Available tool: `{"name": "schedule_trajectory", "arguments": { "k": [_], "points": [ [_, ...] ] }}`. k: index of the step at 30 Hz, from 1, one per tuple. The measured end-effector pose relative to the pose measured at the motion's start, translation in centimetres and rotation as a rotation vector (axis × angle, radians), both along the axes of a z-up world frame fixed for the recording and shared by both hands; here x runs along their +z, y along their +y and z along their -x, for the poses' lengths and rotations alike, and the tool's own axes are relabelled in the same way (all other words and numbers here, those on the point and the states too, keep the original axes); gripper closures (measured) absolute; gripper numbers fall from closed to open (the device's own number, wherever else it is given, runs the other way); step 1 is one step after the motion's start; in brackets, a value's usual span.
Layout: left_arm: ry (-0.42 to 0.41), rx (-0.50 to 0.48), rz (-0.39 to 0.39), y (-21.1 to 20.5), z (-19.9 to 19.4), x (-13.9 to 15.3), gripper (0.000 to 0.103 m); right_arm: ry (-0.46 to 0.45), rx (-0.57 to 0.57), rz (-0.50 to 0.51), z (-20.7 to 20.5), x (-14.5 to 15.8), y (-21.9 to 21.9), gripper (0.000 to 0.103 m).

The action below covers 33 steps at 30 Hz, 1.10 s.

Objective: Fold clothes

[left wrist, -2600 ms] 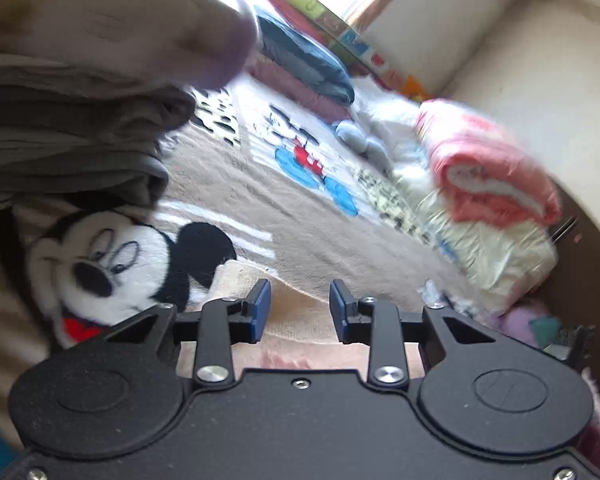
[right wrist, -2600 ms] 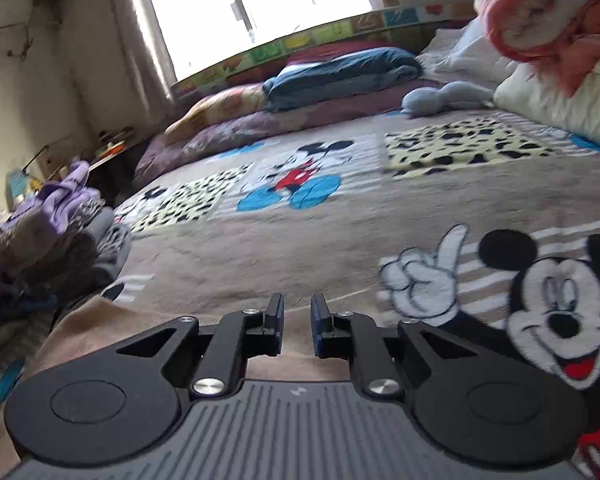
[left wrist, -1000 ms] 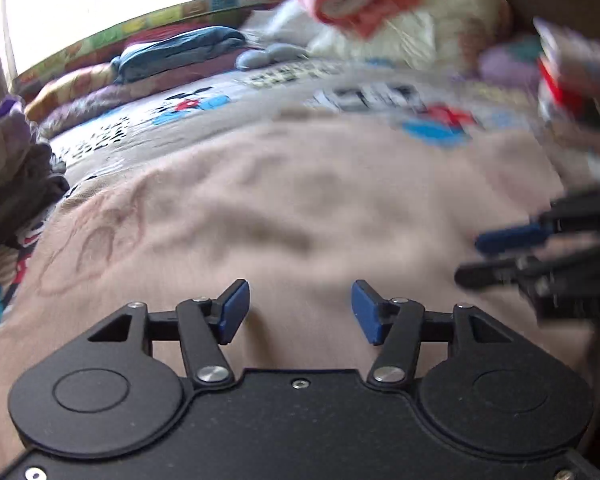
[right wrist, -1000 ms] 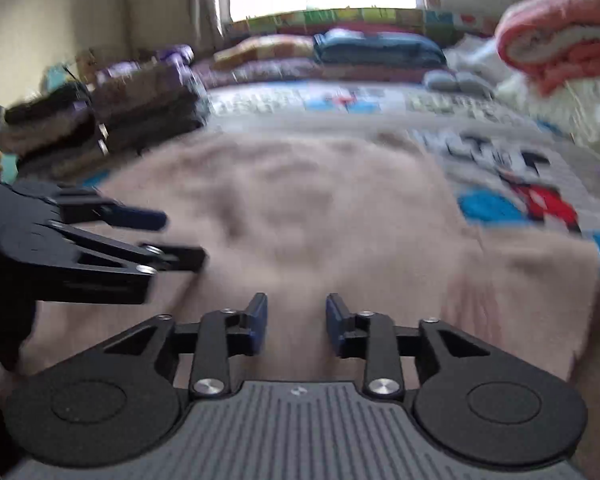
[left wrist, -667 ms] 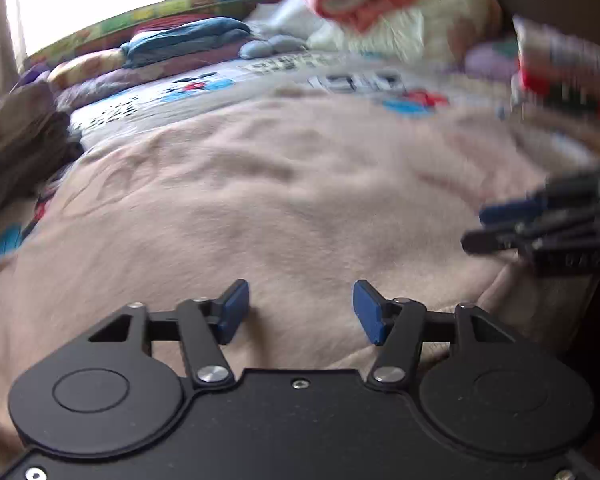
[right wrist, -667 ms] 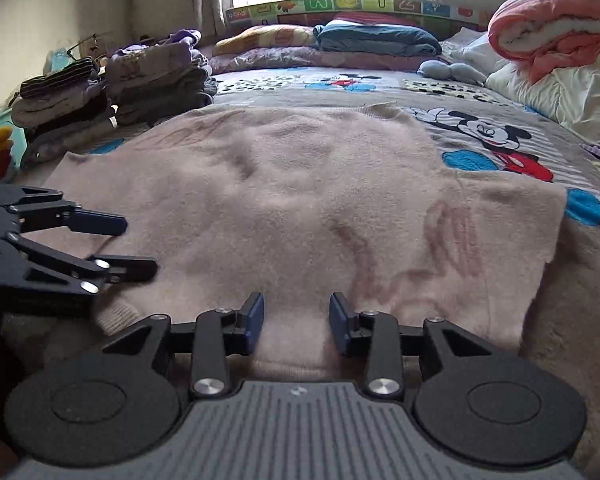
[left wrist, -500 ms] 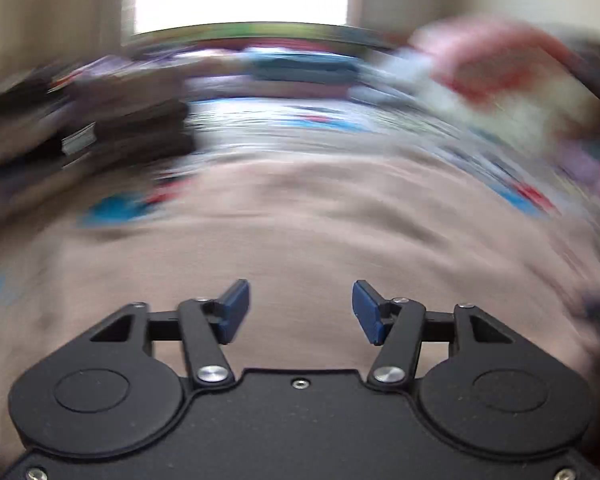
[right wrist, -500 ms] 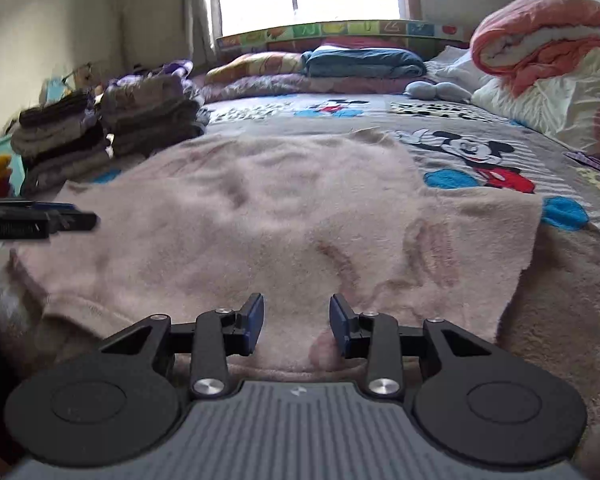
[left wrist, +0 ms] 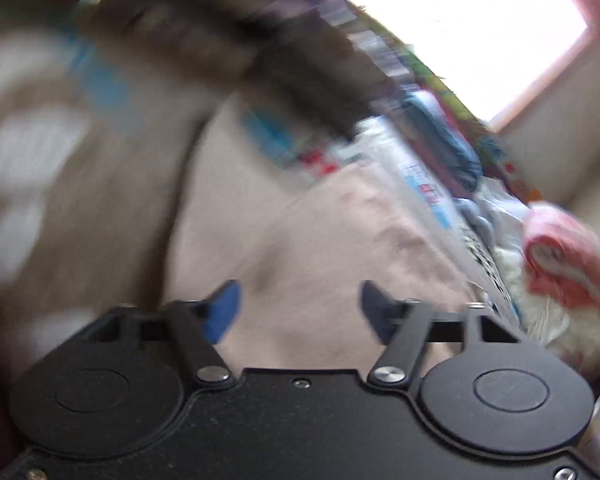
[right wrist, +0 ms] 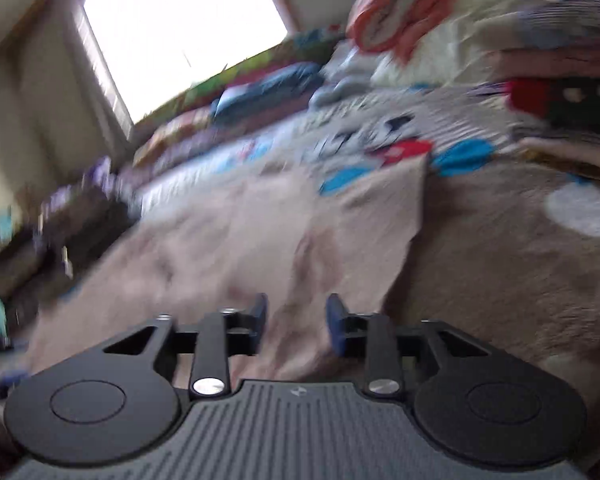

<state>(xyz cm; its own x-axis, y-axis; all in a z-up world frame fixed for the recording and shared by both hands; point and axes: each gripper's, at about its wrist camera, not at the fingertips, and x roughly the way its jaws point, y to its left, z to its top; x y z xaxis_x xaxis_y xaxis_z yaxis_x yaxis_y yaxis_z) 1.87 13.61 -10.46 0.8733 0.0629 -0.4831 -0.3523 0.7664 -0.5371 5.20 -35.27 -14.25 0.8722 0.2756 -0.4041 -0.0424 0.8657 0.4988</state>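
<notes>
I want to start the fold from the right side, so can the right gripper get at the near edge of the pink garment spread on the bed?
Probably yes. The right gripper is empty, its jaws opening, and the pink garment lies directly ahead with nothing between.

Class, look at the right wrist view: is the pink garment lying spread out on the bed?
Yes: the pink garment lies flat and unfolded across the patterned bedspread, its right edge showing as one straight line.

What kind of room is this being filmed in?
Most likely a bedroom at home: a cartoon-print bedspread covers a wide bed, pillows line up under the window, and a beige top lies spread out for folding.
</notes>
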Motion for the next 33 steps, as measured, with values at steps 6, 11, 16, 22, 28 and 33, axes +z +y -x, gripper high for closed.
{"name": "schedule_trajectory", "arguments": {
  "k": [6, 11, 16, 22, 28, 33],
  "points": [
    [-0.054, -0.269, -0.241, -7.6, -0.8, 1.9, 0.007, 0.108, -0.095, -0.204, -0.2, -2.9, -3.6, 0.049],
    [-0.058, -0.414, -0.240, -11.2, -2.0, 1.3, 0.008, 0.144, -0.029, -0.320, -0.4, -4.2, -2.5, 0.049],
    [-0.058, -0.531, -0.282, -15.2, -3.4, 1.4, 0.008, 0.126, -0.056, -0.405, -0.5, -4.9, -1.7, 0.049],
    [-0.057, -0.659, -0.328, -18.6, -4.6, 1.9, 0.008, 0.099, -0.076, -0.390, -0.8, -5.0, 0.1, 0.056],
    [-0.063, -0.741, -0.424, -22.5, -7.9, 4.8, 0.009, 0.019, -0.025, -0.124, -2.7, -3.7, 2.5, 0.076],
    [-0.003, -0.827, -0.559, -26.7, -12.3, 6.2, 0.009, -0.034, -0.005, 0.009, -2.8, -2.6, 3.2, 0.080]
  ]
}}
